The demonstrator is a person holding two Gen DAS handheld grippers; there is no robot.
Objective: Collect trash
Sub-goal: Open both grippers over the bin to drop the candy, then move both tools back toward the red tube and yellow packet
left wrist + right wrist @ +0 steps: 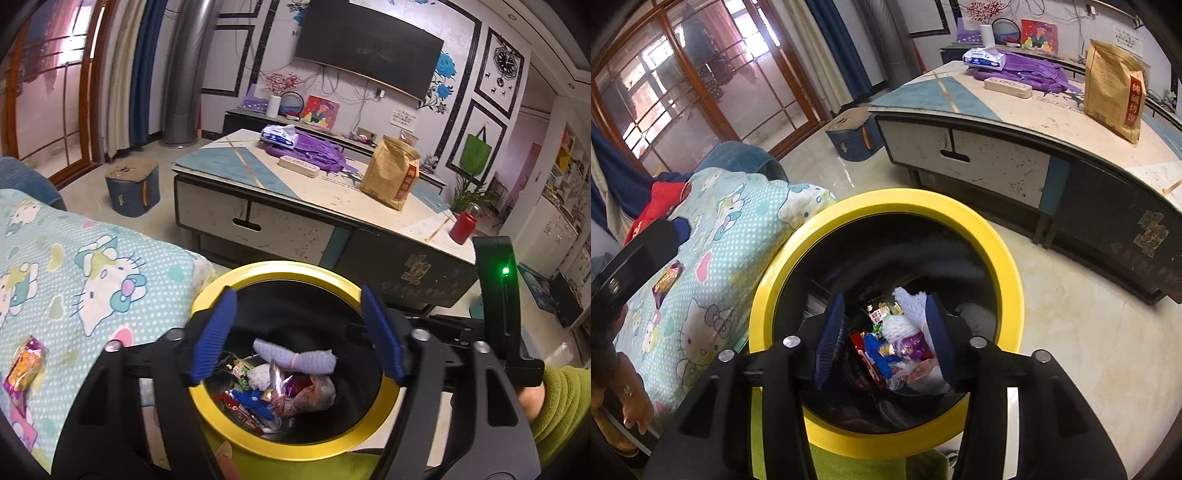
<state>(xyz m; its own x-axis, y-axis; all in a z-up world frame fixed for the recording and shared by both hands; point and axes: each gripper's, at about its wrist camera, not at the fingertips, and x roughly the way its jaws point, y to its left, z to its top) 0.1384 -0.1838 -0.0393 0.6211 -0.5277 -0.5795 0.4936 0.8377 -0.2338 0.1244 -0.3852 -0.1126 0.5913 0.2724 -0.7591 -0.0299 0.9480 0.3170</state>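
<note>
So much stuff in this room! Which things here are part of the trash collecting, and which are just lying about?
Part of the job:
- yellow-rimmed bin, holding wrappers and wadded tissue
- snack wrapper lying on the cartoon-cat blanket
- both hand-held grippers, left and right, open over the bin

Just lying about:
- brown paper bag
- purple cloth
- tissue pack
- power strip
- red flask

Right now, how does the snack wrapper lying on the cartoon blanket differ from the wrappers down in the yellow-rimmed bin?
The snack wrapper lies alone and flat on the cartoon blanket, outside the yellow-rimmed bin; the wrappers in the bin are heaped and crumpled among white tissue. The blanket one is not yet collected; the binned ones are. Both show shiny, colourful foil.
</note>
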